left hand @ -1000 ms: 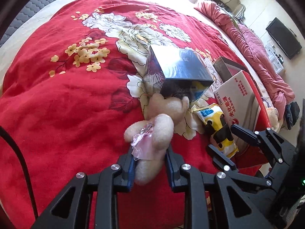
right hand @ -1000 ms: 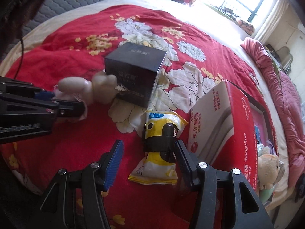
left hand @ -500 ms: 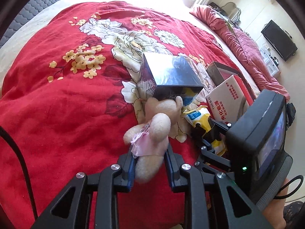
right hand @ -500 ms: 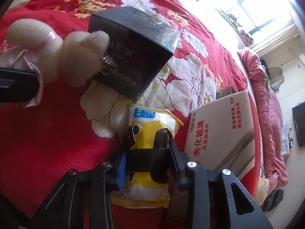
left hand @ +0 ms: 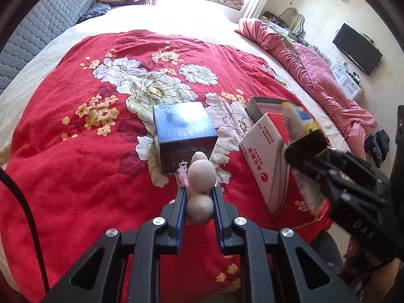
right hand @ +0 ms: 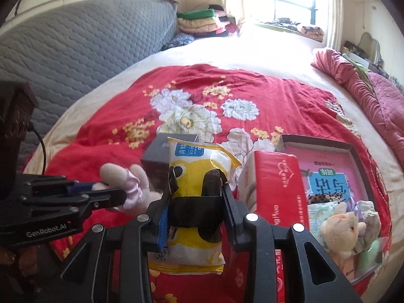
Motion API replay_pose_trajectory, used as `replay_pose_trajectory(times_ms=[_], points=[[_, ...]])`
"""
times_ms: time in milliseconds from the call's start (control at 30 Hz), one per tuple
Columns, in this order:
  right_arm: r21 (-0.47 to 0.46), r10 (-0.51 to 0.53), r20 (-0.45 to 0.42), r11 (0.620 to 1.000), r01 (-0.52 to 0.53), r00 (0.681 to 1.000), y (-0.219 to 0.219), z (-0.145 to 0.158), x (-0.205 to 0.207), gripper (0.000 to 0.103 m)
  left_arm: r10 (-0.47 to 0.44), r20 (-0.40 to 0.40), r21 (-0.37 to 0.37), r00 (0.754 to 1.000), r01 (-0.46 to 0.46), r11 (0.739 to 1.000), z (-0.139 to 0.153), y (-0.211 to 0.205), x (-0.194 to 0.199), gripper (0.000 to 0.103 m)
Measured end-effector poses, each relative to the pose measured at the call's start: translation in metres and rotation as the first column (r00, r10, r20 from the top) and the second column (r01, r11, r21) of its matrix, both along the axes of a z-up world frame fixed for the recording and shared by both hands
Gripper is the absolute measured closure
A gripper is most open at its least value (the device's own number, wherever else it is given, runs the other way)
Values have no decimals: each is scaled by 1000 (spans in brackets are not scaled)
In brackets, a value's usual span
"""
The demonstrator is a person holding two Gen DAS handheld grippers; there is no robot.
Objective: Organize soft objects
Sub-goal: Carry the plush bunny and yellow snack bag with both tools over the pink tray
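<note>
Two soft items are held off the red bedspread [left hand: 75,181]: plush toy [left hand: 200,176] pinched by the just-tightened left gripper [left hand: 199,202], yellow pouch [right hand: 195,176] clamped by the right gripper [right hand: 195,202], jaws lately narrowed. Both presumably lifted for the open box [right hand: 353,151], where other plush is gathered.

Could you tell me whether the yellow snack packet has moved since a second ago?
Yes. The yellow snack packet has been lifted off the red floral bedspread, clamped by the right gripper, and now hangs in front of the dark box.
</note>
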State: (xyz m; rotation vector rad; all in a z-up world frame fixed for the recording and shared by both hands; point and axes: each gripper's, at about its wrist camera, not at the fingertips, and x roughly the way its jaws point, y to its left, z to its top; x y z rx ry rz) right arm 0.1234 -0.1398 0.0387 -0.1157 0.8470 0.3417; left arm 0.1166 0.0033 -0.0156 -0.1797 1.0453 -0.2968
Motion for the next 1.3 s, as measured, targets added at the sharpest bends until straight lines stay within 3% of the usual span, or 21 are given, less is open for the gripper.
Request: replay_pose_trajectory(times_ms=[100,233,367,833,1033,1300], points=[[43,-27,23,999,26,999,-13,13,-8,67,3,-41,7,999,-2,1000,-15,-3,0,86],[66,-43,50,997,40,998,-28,23,-17,67,4,-14,-48,1000,-5,999,-8,-4,-4,87],[95,-58,70,994,52,996,-44,33,-22,67,-6,16,-38,1000,7,999,4,-17,-3,89],[153,-236,174,966,210,956,-132,72,-42,67,-129,195,2,972,131,991,96,-97,2,89],[166,-340,183,936,312,922,-184,75,-51,67,-223,207,-5,953,229,973,111,-152,7,89],[204,-438,155,891,405,885,-235,64,-58,67,-367,166,5,915,372,928,99,-221,0,89]])
